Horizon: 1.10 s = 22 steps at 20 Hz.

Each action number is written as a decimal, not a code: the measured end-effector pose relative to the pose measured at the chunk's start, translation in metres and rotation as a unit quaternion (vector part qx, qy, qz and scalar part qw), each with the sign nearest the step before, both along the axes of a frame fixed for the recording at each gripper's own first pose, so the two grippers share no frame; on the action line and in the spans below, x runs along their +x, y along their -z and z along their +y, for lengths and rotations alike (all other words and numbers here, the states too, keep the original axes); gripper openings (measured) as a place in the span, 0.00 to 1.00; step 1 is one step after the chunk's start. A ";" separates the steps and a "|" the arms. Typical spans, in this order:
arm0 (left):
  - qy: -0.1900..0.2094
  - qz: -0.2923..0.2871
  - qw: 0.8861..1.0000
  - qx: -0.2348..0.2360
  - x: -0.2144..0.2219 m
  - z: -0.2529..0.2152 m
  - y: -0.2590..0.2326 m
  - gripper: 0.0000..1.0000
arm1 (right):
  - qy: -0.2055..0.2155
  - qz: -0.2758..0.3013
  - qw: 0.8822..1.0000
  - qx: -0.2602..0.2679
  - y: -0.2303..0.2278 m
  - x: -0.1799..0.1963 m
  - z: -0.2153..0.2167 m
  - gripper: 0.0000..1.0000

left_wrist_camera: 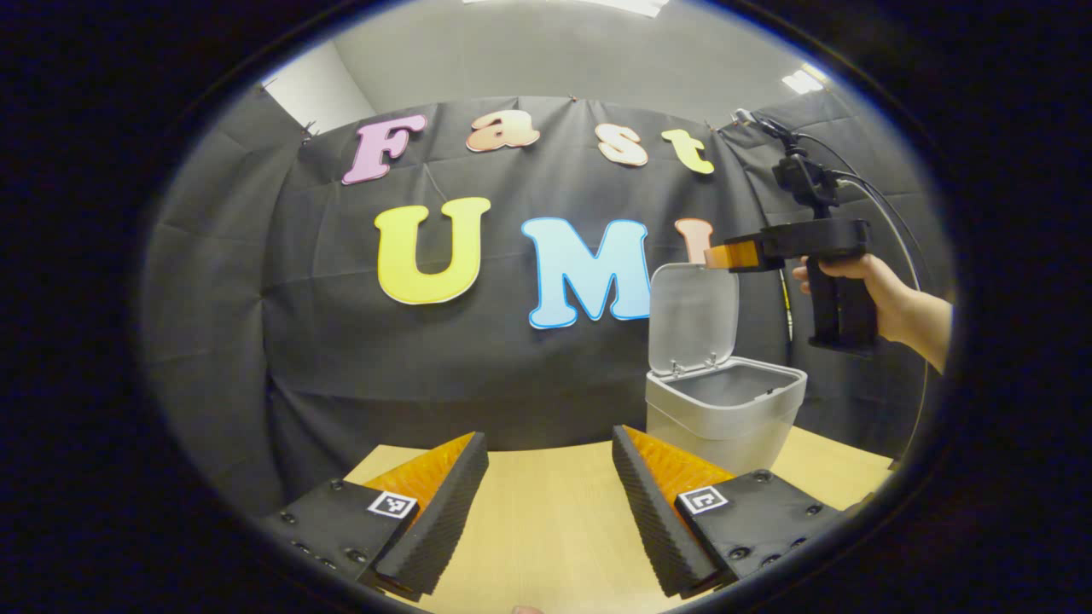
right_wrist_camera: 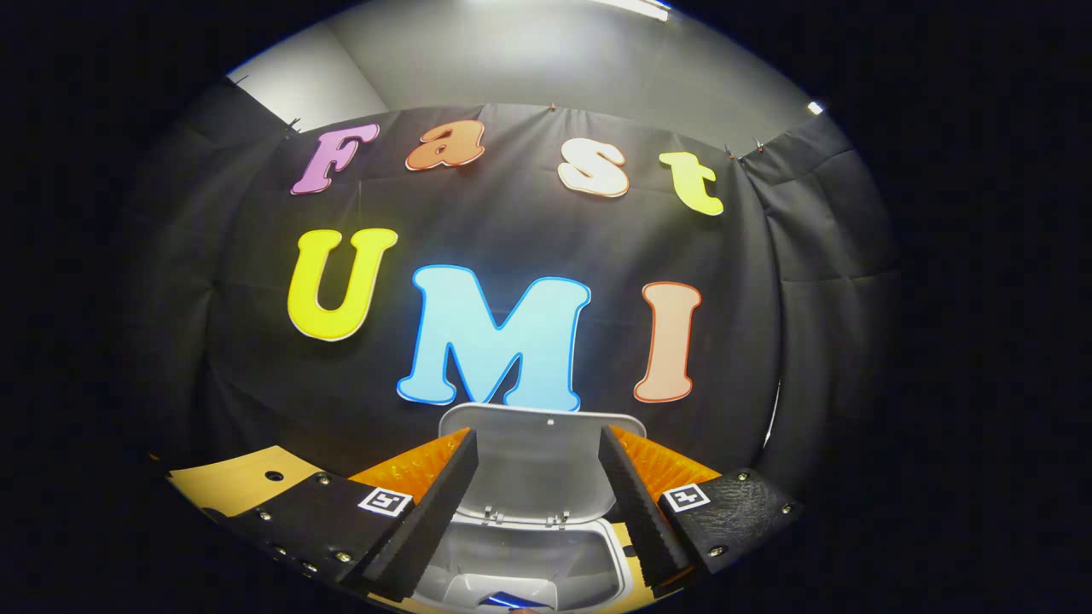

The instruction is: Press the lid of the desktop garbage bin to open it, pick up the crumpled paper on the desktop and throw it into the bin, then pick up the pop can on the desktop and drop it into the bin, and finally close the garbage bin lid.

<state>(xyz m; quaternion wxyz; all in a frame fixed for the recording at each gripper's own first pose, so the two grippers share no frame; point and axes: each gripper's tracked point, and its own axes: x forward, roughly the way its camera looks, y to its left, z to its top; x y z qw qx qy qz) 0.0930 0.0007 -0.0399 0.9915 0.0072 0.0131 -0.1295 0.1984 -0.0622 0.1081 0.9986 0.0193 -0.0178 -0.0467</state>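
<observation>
Left gripper [left_wrist_camera: 550, 503], as seen in the left gripper view: held low over the wooden desktop [left_wrist_camera: 546, 546], fingers spread wide, nothing between them. Probably parked there to stay clear of the working hand.

Desktop garbage bin [left_wrist_camera: 725, 418]: stood at the far right of the desktop against the booth wall, lid [left_wrist_camera: 693, 315] swung upright on its rear hinge, mouth open.

Right gripper [left_wrist_camera: 721, 254], same view: carried by a hand [left_wrist_camera: 862, 281] above and just behind the raised lid, fingers pointed leftward; spread not readable from this side.

Right gripper [right_wrist_camera: 536, 503], in the right gripper view: looked down past its own fingers into the bin [right_wrist_camera: 529, 554], fingers wide apart, gripping nothing, lid [right_wrist_camera: 542, 460] framed between them. Position judged suited to pushing the lid shut.

Something blue [right_wrist_camera: 512, 599] glimpsed at the bin's bottom edge, possibly the pop can; too little visible to confirm. Crumpled paper presumably already inside. Closing the lid judged the remaining step.
</observation>
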 end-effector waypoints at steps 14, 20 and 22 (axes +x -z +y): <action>-0.031 0.021 0.999 -0.030 0.000 0.017 0.006 0.95 | -0.013 0.023 0.997 0.066 -0.013 0.086 -0.015 0.91; -0.062 0.025 0.997 -0.035 -0.021 0.015 0.006 0.96 | -0.040 0.039 0.996 0.075 0.000 0.080 -0.014 0.92; -0.066 0.023 0.997 -0.034 -0.028 0.012 0.002 0.95 | -0.049 0.033 0.996 0.068 0.003 0.076 -0.012 0.92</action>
